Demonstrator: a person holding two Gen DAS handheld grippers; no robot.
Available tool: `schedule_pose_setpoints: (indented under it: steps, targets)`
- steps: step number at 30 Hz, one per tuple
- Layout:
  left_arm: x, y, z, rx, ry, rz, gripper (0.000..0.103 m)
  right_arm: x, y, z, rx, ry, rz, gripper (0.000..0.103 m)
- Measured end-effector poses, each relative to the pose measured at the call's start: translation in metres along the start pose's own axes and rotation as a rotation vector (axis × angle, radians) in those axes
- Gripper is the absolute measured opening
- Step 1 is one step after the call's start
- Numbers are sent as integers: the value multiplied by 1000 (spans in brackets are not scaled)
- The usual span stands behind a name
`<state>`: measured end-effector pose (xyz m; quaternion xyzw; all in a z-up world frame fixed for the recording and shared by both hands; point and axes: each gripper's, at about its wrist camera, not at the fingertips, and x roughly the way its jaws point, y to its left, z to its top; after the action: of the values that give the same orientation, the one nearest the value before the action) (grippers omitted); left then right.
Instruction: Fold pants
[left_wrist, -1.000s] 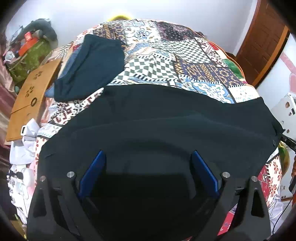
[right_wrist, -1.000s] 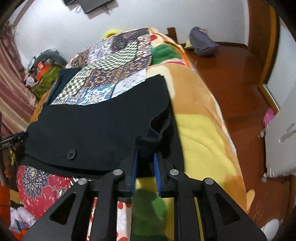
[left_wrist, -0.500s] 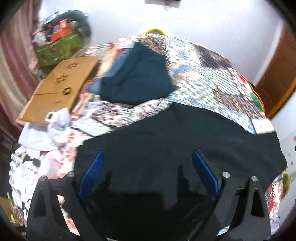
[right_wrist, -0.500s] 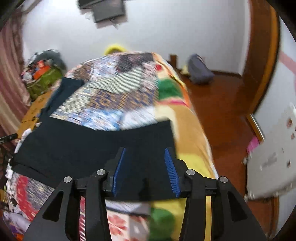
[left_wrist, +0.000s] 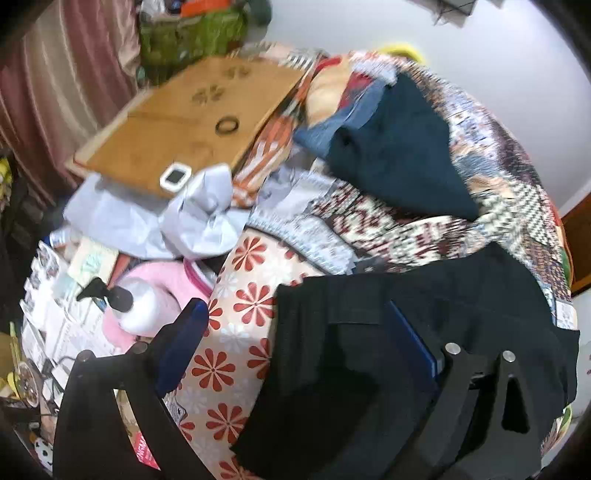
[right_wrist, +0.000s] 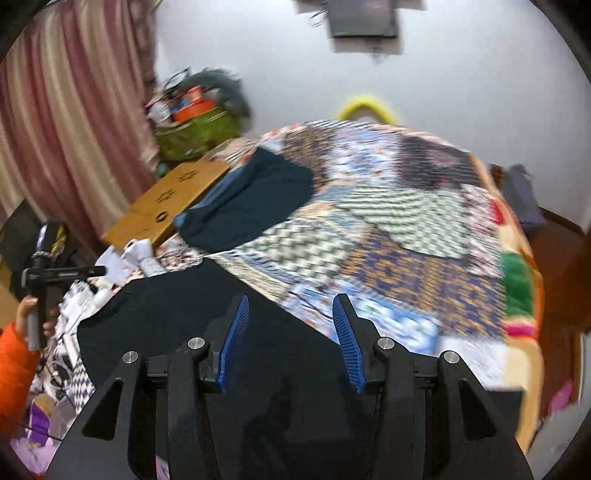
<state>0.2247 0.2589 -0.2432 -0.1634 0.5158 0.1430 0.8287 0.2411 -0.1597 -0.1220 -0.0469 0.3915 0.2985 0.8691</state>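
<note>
- Black pants (left_wrist: 424, 332) spread flat across the near end of the bed (right_wrist: 406, 229), over the patchwork quilt (left_wrist: 509, 192).
- Left tool (left_wrist: 295, 343) with fingers wide apart: one blue pad (left_wrist: 410, 332) over the pants, the other finger (left_wrist: 184, 332) out past the pants' edge above the red-flowered sheet (left_wrist: 236, 317); nothing gripped.
- Right tool (right_wrist: 291, 328) also spread apart, both blue pads (right_wrist: 347, 343) just above the pants' far edge, holding nothing.
- Beyond the pants on the quilt: a folded dark teal garment (left_wrist: 399, 147) lying on a blue one (left_wrist: 332, 129).
- Left of the pants, off the bed: a pink plush (left_wrist: 155, 295), crumpled grey-white cloth (left_wrist: 199, 218), a brown board (left_wrist: 177, 122) with a small white device (left_wrist: 175, 177) on its near edge, a green bag (right_wrist: 195, 133) against the striped curtain (right_wrist: 62, 129).
- In the right wrist view, left of the pants: the person's hand in an orange sleeve (right_wrist: 14, 350) gripping the other handle.
- Nothing lying on the pants' upper surface; much blur in both views.
- Against a second ago: right tool, then pinched on the pants' corner, now released and swung up over the cloth toward the bed's middle.
- Left tool wide apart throughout, but its view swung leftward, from centred over the pants to the bed's left edge and the floor clutter.
</note>
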Motion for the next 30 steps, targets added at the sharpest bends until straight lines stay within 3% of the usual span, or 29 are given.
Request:
schedule_pose_setpoints:
  steps: [8, 11, 14, 16, 17, 21, 24, 30]
  targets:
    - [66, 10, -6, -24, 186, -96, 96, 99, 44, 26, -120, 162, 87, 44]
    - [76, 8, -10, -16, 230, -166, 87, 133, 58, 36, -144, 217, 118, 44]
    - [79, 9, -10, -30, 250, -248, 68, 163, 69, 44, -142, 262, 150, 44]
    - [81, 10, -11, -49, 272, -321, 44, 183, 72, 47, -129, 301, 166, 44]
    - [82, 10, -12, -58, 282, -348, 43, 190, 74, 47, -122, 317, 172, 42]
    - [71, 5, -10, 12, 218, -288, 28, 203, 81, 43, -154, 349, 180, 17]
    - [63, 4, -8, 60, 168, -210, 18, 203, 83, 44, -188, 337, 157, 12]
    - [62, -10, -6, 140, 113, -73, 20, 206, 92, 45, -218, 316, 91, 12]
